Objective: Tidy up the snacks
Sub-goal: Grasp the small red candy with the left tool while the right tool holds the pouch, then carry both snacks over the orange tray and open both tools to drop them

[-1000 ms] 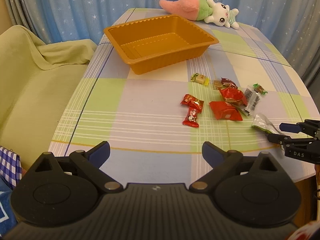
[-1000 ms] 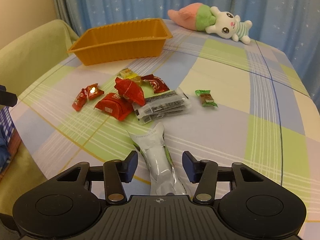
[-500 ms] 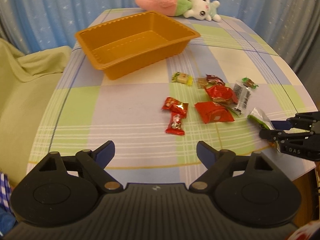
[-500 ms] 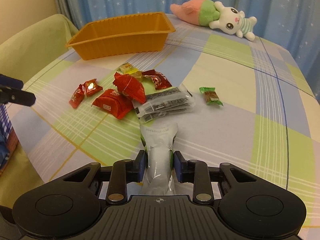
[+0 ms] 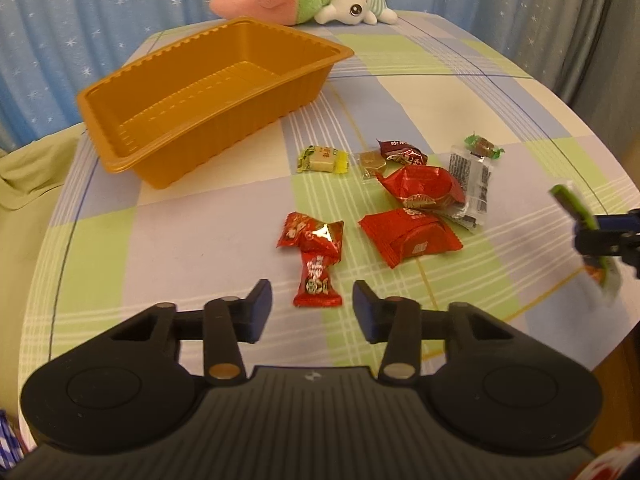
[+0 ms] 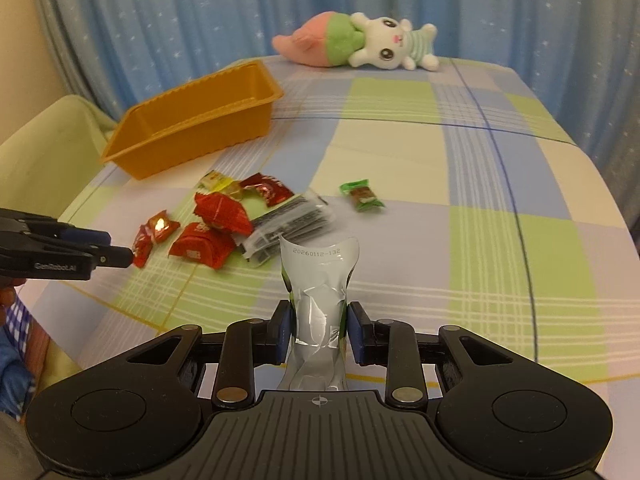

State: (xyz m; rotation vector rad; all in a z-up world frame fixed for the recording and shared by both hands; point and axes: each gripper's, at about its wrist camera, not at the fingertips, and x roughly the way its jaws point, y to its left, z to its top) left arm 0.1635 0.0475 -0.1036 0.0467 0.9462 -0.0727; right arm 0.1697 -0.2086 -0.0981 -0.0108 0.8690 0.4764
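Right gripper (image 6: 318,330), earlier agape, now clamped on silver-and-green foil snack packet (image 6: 320,280), lifted off checked tablecloth (image 6: 480,184). Left gripper (image 5: 312,308) closing, lowered around small red foil candy (image 5: 317,280), pads not yet pressing.

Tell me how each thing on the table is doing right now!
Orange tray: empty, upright.
Silver packet: pinched in right claw, lifted.
Small red candy: on the table, between the closing left claw fingers, not gripped.
Other candies: loose on tablecloth.
Bunny toy: lying down at the far edge.
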